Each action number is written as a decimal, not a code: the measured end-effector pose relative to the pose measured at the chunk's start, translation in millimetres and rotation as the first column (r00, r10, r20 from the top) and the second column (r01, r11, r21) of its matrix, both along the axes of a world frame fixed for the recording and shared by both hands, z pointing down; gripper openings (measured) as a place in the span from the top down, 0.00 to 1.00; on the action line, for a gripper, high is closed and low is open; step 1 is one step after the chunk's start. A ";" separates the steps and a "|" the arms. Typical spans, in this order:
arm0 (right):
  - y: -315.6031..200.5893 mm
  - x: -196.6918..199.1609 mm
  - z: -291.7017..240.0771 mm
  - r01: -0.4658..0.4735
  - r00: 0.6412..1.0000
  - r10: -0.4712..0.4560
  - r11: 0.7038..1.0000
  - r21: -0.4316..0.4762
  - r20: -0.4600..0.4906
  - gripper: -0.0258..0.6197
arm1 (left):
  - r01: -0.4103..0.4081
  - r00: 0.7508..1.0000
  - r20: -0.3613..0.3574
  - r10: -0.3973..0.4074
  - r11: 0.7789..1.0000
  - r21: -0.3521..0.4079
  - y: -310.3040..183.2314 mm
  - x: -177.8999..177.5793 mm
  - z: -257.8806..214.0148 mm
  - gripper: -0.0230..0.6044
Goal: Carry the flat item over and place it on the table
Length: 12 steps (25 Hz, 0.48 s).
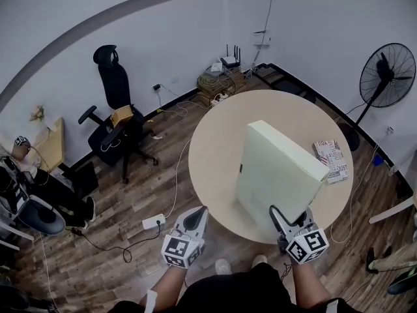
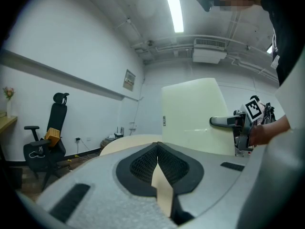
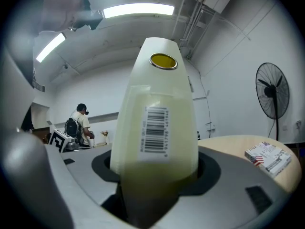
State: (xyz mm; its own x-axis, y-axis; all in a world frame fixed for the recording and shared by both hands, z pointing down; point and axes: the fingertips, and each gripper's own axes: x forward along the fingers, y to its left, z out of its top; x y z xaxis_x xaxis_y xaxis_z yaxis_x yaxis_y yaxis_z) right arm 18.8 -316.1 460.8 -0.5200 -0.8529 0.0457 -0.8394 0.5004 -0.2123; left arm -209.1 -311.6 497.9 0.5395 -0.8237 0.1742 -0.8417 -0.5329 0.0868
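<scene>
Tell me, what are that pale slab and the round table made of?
The slab: probably painted metal or plastic; smooth cream faces with a soft sheen, crisp edges, a barcode label stuck on. The table: likely laminate; even beige, matte, no wood grain visible.

Your left gripper [image 2: 157, 146] fills the foreground, its jaws closed tip to tip with nothing between them. Beyond it, a flat cream panel [image 2: 190, 113] stands upright. At the panel's right edge your right gripper [image 2: 214, 122] reaches in, with one grey jaw lying across the panel's face. Just below the panel's left side is the round table [image 2: 126, 143]. A black office chair [image 2: 53, 128] stands far to the panel's left, and a ceiling light [image 2: 174, 8] glows above it.
</scene>
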 end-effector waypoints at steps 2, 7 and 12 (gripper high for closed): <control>-5.5 2.6 5.1 0.030 0.999 -0.030 0.999 -0.024 0.017 0.51 | 0.003 1.000 0.003 -0.003 1.000 -0.002 -6.6 5.1 0.0 0.95; -23.1 22.6 25.4 0.090 0.991 -0.076 0.989 -0.119 0.113 0.51 | 0.033 0.997 0.070 -0.035 0.999 0.025 -29.5 17.9 -1.1 0.95; -39.5 40.8 58.1 0.178 0.962 -0.116 0.954 -0.243 0.249 0.51 | 0.057 0.991 0.116 -0.063 0.997 0.047 -44.9 23.6 -0.5 0.95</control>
State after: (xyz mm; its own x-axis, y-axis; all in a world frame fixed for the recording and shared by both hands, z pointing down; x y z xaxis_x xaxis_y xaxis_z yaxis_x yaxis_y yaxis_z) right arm 59.6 -355.6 518.9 -0.6613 -0.7404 0.1207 -0.6736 0.5153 -0.5298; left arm -185.5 -356.5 497.4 0.4669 -0.8622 0.1964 -0.8753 -0.4822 -0.0363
